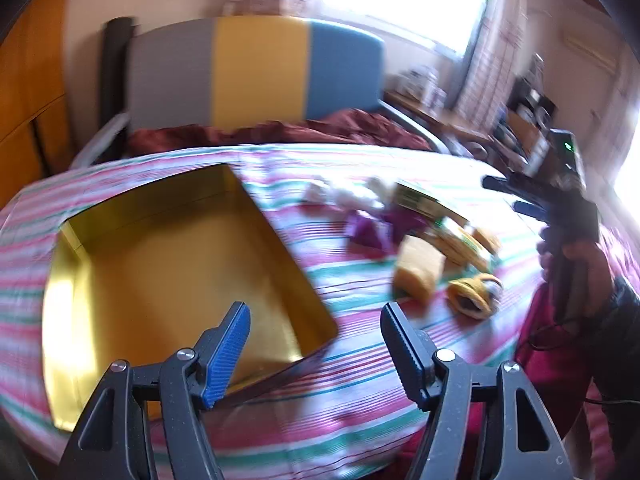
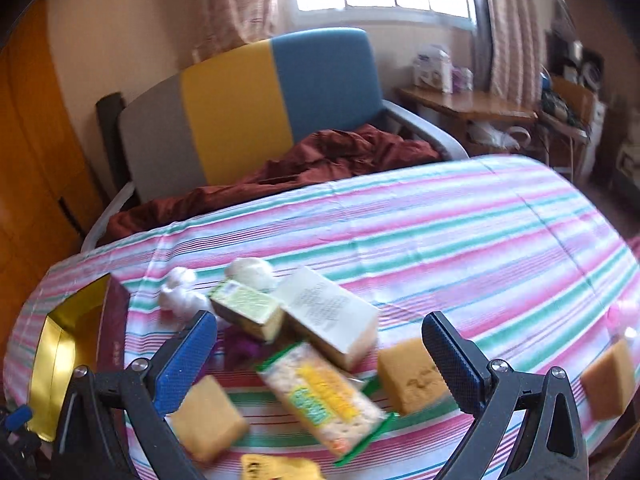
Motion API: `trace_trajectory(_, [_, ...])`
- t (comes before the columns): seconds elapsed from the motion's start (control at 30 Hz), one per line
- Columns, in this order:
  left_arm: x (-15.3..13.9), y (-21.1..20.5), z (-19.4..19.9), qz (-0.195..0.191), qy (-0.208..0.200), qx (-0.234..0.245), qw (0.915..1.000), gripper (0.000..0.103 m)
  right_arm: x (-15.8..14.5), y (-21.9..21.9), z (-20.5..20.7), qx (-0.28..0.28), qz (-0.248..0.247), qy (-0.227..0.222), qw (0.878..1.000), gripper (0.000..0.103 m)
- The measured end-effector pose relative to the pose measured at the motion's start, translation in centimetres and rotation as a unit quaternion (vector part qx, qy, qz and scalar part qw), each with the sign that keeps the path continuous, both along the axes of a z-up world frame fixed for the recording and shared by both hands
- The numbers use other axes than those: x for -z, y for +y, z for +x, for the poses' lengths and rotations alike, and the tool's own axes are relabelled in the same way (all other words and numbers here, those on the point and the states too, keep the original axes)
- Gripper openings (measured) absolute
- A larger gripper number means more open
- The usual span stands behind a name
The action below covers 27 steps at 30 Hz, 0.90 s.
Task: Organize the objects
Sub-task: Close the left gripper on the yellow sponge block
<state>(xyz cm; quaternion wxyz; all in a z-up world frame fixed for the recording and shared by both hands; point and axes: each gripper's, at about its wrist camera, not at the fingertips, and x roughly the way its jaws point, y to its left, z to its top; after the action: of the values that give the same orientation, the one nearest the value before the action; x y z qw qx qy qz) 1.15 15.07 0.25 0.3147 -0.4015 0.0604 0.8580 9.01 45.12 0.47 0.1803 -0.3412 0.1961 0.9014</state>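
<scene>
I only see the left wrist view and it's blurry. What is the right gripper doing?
Observer: The right gripper is open and empty; a cracker packet lies framed between its fingers.
Operator: How many sponges? I make out one.
Observer: Three: a near sponge left of the packet, a middle sponge right of it, and a far sponge further off to the right.
Operator: And the pale shape behind the packet?
Observer: A white box with fine print, beside a green-labelled box.

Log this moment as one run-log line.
left gripper: open, empty | right gripper: open, above cracker pack | gold box: empty | items loose on striped cloth
</scene>
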Motion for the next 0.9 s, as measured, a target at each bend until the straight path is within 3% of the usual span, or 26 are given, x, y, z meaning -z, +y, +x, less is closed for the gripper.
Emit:
trace_trajectory(0.13, [0.9, 4.4, -0.5, -0.018, -0.020, 0.047, 0.9985, 0.069, 0.9, 2.4, 0.8, 0.031, -0.074, 0.016, 0.997, 0.103])
trace_trajectory(0.43, [4.6, 13.0, -1.4, -0.067, -0.036, 0.124, 0.9893, 0.069, 0.6, 1.9, 0.6, -0.001, -0.095, 0.036, 0.995, 0.103])
trace_trajectory(0.83, [8.8, 18.3, -3.6, -0.120, -0.031, 0.153, 0.9805, 0.068, 1.0, 1.2, -0.3, -0.042, -0.102, 0.024, 0.994, 0.103])
trace_trajectory(0.9, [9.5, 18.2, -3.9, -0.101, -0.053, 0.159, 0.9806, 0.056, 1.2, 1.4, -0.3, -0.041, -0.104, 0.021, 0.993, 0.103])
